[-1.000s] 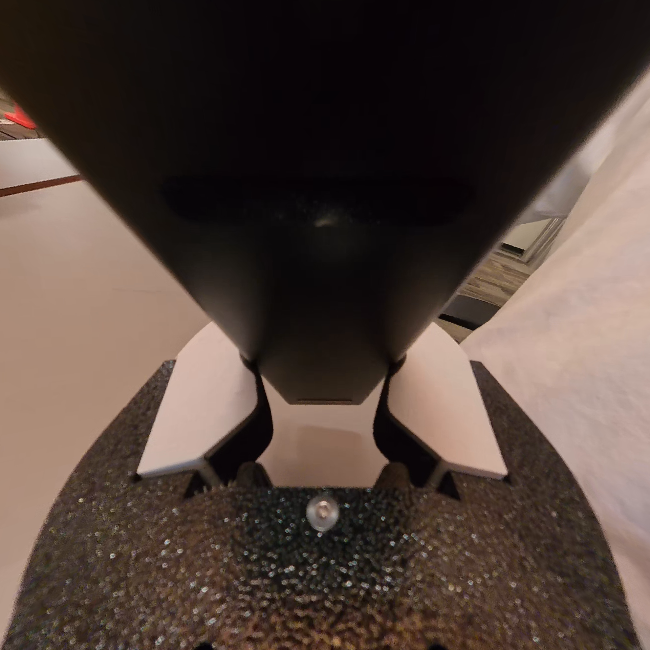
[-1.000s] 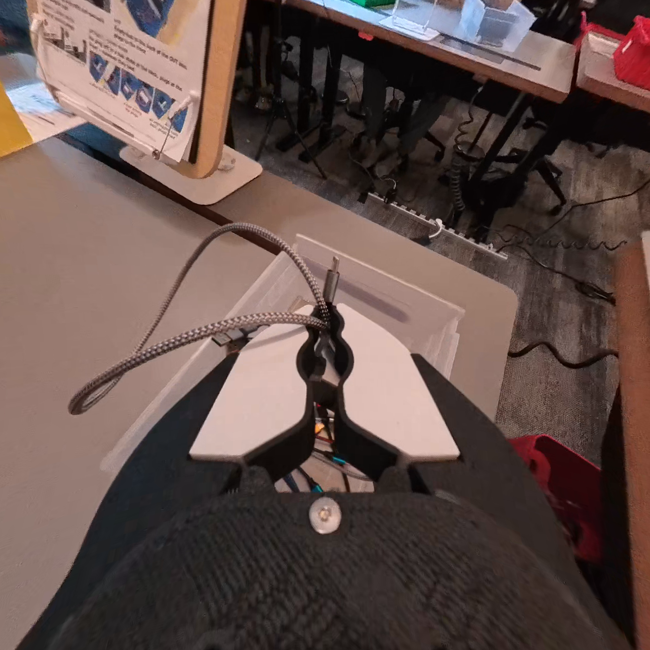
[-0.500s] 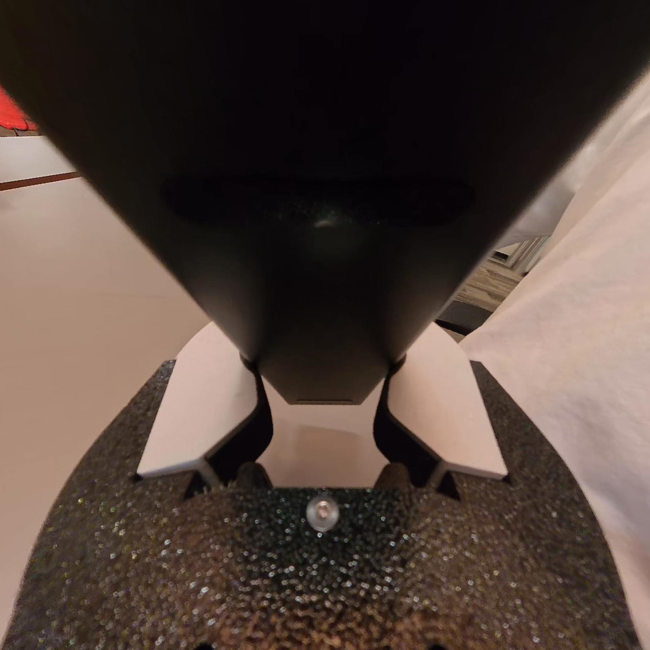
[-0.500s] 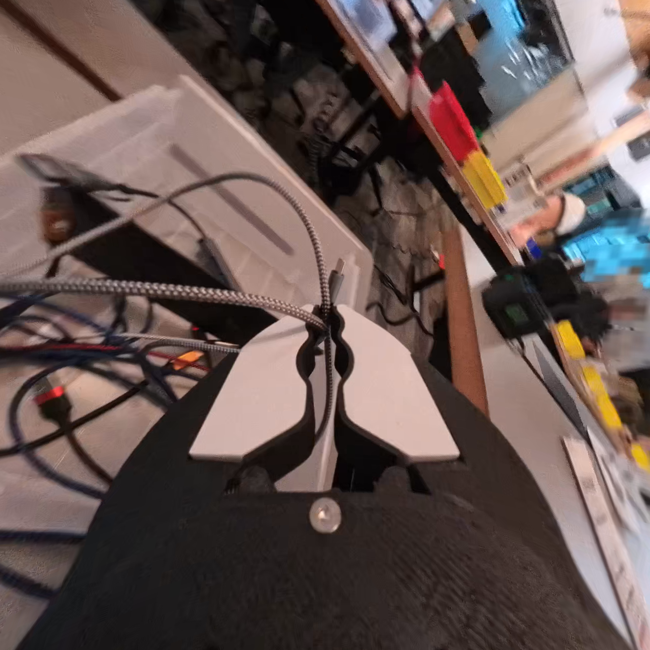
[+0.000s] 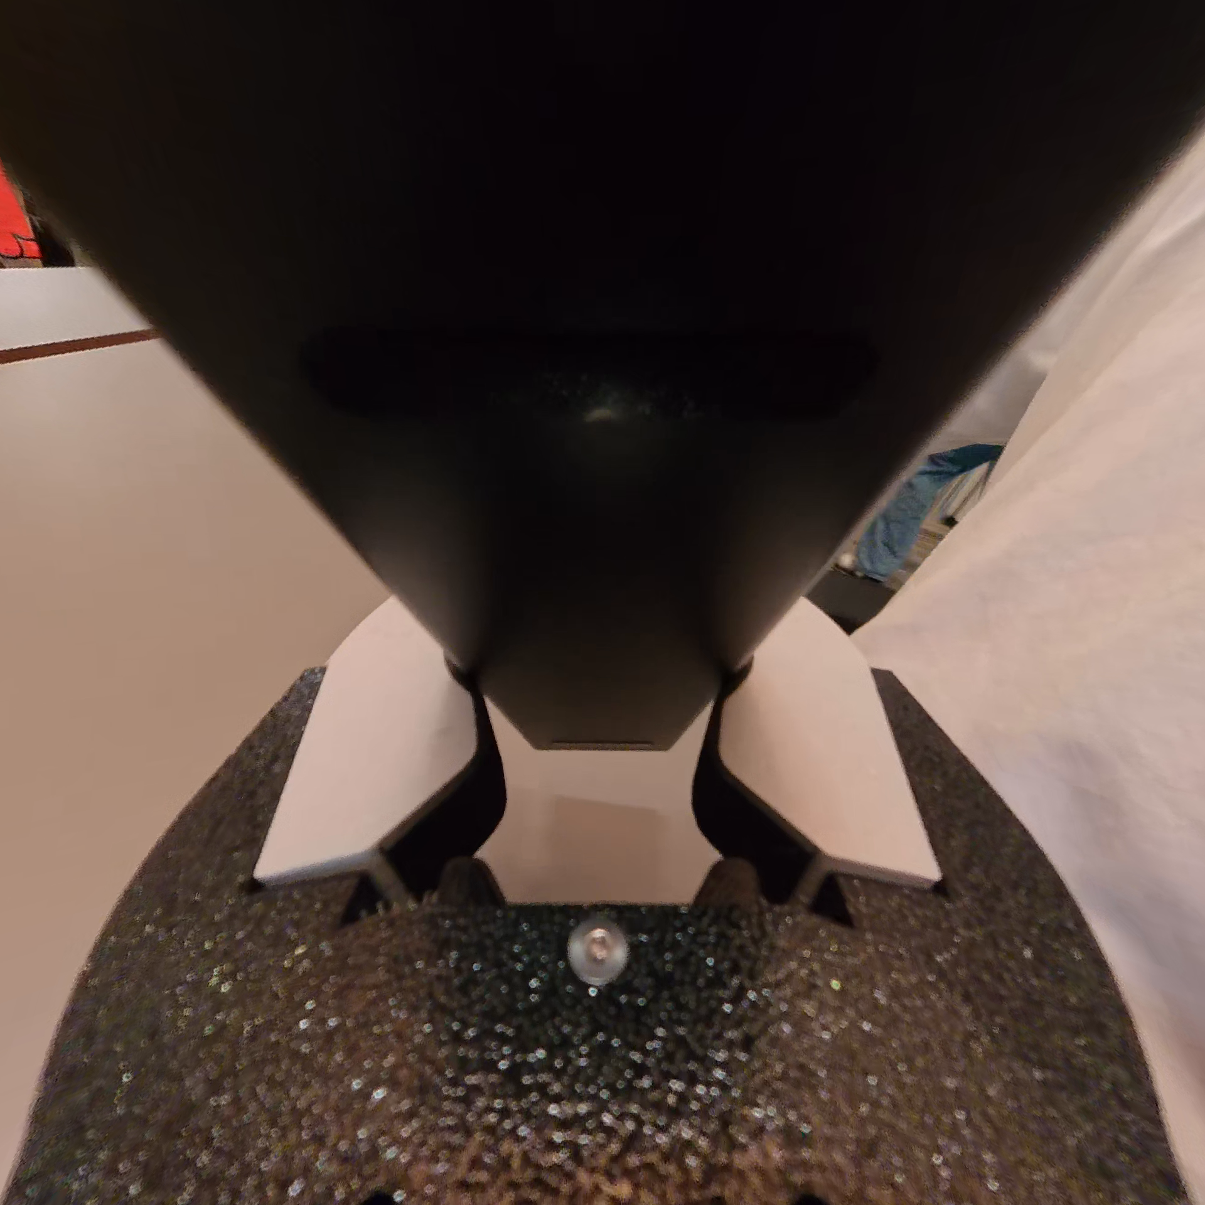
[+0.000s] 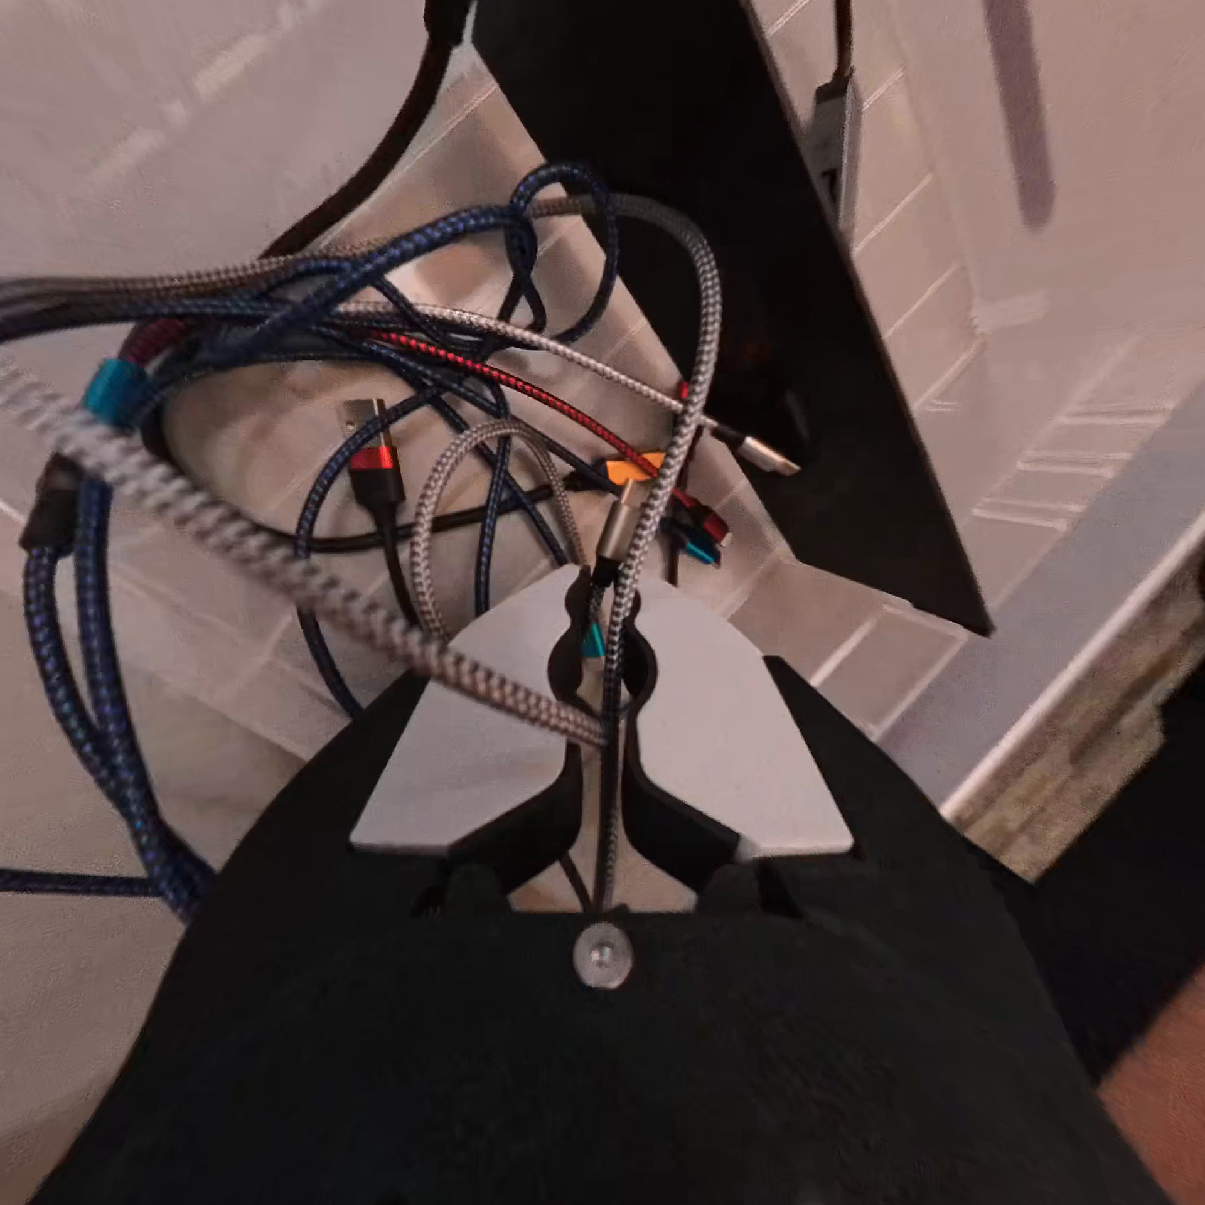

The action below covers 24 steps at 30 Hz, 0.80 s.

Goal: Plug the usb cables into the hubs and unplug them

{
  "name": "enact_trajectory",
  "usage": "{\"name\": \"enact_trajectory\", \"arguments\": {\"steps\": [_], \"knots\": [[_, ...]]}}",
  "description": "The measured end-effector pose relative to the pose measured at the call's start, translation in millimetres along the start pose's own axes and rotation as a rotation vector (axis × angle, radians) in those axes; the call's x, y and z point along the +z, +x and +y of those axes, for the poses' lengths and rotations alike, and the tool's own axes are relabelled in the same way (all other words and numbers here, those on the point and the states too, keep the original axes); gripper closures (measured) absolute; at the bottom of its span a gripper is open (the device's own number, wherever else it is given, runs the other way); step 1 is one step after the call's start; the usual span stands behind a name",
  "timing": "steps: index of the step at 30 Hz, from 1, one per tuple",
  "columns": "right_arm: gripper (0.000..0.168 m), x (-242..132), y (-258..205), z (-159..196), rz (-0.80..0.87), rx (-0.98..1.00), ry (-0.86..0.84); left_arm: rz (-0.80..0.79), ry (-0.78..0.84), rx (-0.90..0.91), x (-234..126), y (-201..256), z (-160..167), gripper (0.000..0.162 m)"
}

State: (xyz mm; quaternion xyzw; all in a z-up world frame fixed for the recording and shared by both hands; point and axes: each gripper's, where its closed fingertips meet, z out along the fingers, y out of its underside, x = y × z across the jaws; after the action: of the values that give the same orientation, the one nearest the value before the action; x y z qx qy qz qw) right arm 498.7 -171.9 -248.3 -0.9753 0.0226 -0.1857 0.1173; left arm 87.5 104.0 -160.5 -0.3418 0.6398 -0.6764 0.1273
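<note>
Over the clear plastic bin (image 6: 978, 365), the right hand-held gripper (image 6: 603, 642) points down into a heap of braided cables (image 6: 404, 365), blue, red, black and grey, all looped through one another. A dark panel (image 6: 750, 293) slants across the bin behind them.

The left hand-held gripper (image 5: 596, 711) sits low over the pale table (image 5: 130, 521), its jaws spread wide and clamped on the narrow end of a big black block (image 5: 587, 326), presumably one of the hubs; it fills that view, so I can't tell which ports face where.

On the right, the jaws are nearly together on the grey braided cable (image 6: 658, 482). It runs up between them, arches high and comes back down, so its metal plug (image 6: 616, 521) hangs just off the fingertips, tip upward.

Judging by the look: light, floppy cord, no stiffness to steer with, and a braid that could slide in the grip. The rigid plug shell is the place to hold it, just behind the metal tip. That dangling loop may well snag its neighbours.
</note>
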Motion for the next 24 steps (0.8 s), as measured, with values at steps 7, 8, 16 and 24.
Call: {"name": "enact_trajectory", "arguments": {"steps": [7,8,16,24], "knots": [[0.12,-10,19,-27,-0.046,0.081,0.113,-0.011,-0.026,0.035,3,4,-2,0.091],[0.111,-22,26,-36,-0.049,0.12,0.181,-0.014,-0.028,0.036,2,4,-2,0.091],[0.072,-113,58,-67,-0.079,0.336,0.57,-0.013,-0.015,0.025,4,-1,-3,0.091],[0.068,-177,25,-81,-0.05,0.331,0.744,0.019,-0.031,0.038,18,-3,-8,0.091]]}}
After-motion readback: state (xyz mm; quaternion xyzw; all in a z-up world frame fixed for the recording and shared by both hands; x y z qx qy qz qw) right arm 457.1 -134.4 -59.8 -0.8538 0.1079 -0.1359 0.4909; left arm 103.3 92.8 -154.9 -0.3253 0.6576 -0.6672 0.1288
